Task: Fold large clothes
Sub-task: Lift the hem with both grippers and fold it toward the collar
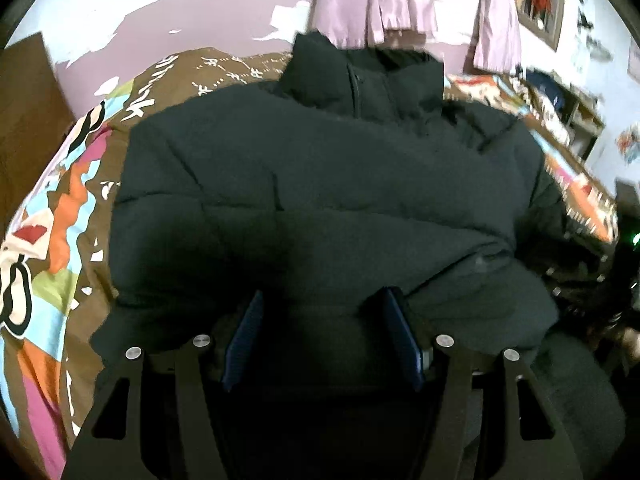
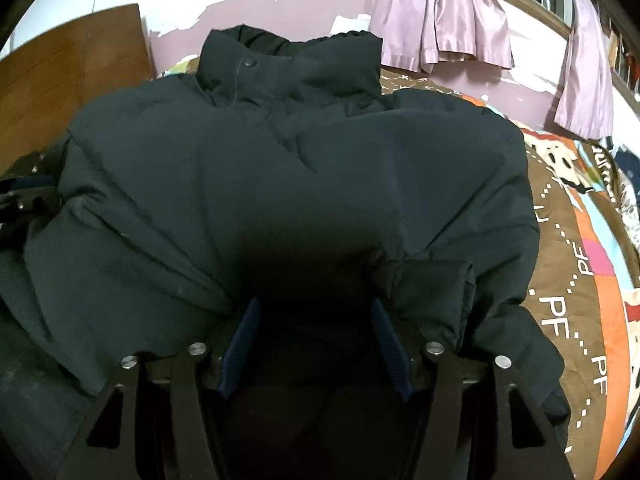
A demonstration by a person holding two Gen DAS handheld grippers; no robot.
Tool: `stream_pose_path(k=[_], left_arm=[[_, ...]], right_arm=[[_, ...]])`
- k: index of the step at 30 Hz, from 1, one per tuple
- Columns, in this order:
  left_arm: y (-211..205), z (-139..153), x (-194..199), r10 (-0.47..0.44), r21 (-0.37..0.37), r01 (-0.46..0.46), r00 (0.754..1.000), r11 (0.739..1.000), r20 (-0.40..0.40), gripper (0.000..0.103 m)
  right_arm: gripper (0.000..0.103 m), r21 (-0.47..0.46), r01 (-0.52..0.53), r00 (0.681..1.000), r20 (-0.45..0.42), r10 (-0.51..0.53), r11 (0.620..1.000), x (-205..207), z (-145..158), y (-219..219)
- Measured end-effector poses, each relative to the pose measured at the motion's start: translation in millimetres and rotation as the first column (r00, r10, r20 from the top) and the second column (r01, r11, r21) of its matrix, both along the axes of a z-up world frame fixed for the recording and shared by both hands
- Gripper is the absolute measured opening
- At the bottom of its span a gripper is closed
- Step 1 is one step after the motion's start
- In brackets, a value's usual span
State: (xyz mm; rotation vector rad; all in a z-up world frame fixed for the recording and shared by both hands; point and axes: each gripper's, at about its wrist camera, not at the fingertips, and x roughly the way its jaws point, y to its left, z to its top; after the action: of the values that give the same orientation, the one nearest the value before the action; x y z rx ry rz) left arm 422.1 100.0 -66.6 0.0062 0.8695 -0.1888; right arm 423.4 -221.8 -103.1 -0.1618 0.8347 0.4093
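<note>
The dark puffer jacket (image 1: 320, 184) lies spread on the patterned bedspread (image 1: 60, 208), collar (image 2: 288, 68) at twelve o'clock, its near hem bunched against both grippers at six o'clock. The left gripper (image 1: 320, 312) stands with jaws parted around padded fabric; whether the pads actually pinch it, I cannot tell. The right gripper (image 2: 316, 316) is likewise spread, with dark cloth between its jaws and a cuffed sleeve (image 2: 436, 292) just at its three o'clock side. The jacket looks bulky, soft and springy, its shell likely slippery, so a deep bite on hem or quilted seam should hold best.
</note>
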Motion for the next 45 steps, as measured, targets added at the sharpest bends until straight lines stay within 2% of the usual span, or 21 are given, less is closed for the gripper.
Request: stream_pose_path(k=[3,5,6,7,9,12,17,20,22,23,24,25,26,28,33,37,40,43,45], left_arm=[[12,14,2,0.013,-0.087,-0.013,1.000,0.996,0.000,0.056],[22,27,7,0.031,-0.129,-0.027,0.999,0.991,0.028,0.057],[25,35,13,0.039,-0.137,-0.032,0.998,0.990,0.049,0.062],[27,42,19,0.047,-0.136,-0.037,0.996,0.990,0.071,0.067],[30,58,40,0.061,-0.112,-0.047,0.990,0.993,0.125,0.072],[29,78,84,0.076,-0.083,-0.061,0.978,0.995,0.194,0.073],[29,82,166,0.122,-0.133,-0.094,0.967,0.987,0.224,0.073],[31,71,206,0.139,-0.186,-0.106,0.974,0.977,0.179,0.073],[30,66,227,0.135,-0.187,-0.106,0.980,0.977,0.147,0.072],[28,63,234,0.134,-0.185,-0.107,0.981,0.977,0.143,0.071],[28,61,239,0.135,-0.187,-0.108,0.981,0.976,0.141,0.065],[29,58,240,0.132,-0.199,-0.103,0.981,0.975,0.139,0.048],[29,55,241,0.122,-0.223,-0.090,0.984,0.971,0.132,0.039],[28,52,240,0.104,-0.230,-0.074,0.987,0.970,0.120,0.012],[19,61,217,0.089,-0.146,-0.067,0.985,0.987,0.146,0.006],[21,72,192,0.095,-0.167,-0.071,0.985,0.983,0.143,0.005],[23,78,167,0.082,-0.180,-0.056,0.986,0.982,0.143,0.005],[28,78,137,0.059,-0.198,-0.030,0.988,0.980,0.141,0.004],[26,72,113,0.024,-0.178,-0.001,0.992,0.984,0.125,0.003]], right_arm=[[0.072,0.183,0.001,0.999,-0.046,0.008,0.983,11,26,-17],[0.076,0.257,0.024,0.999,-0.041,-0.014,0.966,27,48,-25],[0.078,0.271,0.035,0.999,-0.027,-0.028,0.962,41,60,-26],[0.078,0.272,0.038,0.999,-0.013,-0.036,0.961,54,70,-25],[0.079,0.246,0.045,0.998,0.025,-0.053,0.968,91,92,-17],[0.079,0.232,0.079,0.995,0.045,-0.092,0.970,149,113,-5],[0.077,0.228,0.153,0.985,0.042,-0.167,0.961,225,125,6],[0.060,0.207,0.166,0.985,0.007,-0.171,0.964,249,115,13],[0.052,0.174,0.153,0.988,-0.042,-0.148,0.973,262,103,19],[0.040,0.155,0.152,0.988,-0.051,-0.145,0.976,263,98,22],[0.028,0.150,0.149,0.988,-0.048,-0.144,0.977,262,94,24],[0.023,0.153,0.145,0.989,-0.045,-0.140,0.977,261,91,25],[0.014,0.162,0.140,0.990,-0.040,-0.135,0.977,258,89,25],[0.013,0.176,0.136,0.991,-0.019,-0.135,0.975,252,90,24],[0.009,0.181,0.104,0.993,0.035,-0.112,0.978,229,104,20],[0.007,0.136,0.050,0.995,0.076,-0.061,0.989,199,116,7],[0.006,0.102,0.010,0.997,0.077,-0.018,0.995,171,117,-5],[0.005,0.054,-0.032,0.998,0.060,0.028,0.998,139,106,-14],[0.005,0.024,-0.049,0.998,0.046,0.048,0.999,120,92,-17]])
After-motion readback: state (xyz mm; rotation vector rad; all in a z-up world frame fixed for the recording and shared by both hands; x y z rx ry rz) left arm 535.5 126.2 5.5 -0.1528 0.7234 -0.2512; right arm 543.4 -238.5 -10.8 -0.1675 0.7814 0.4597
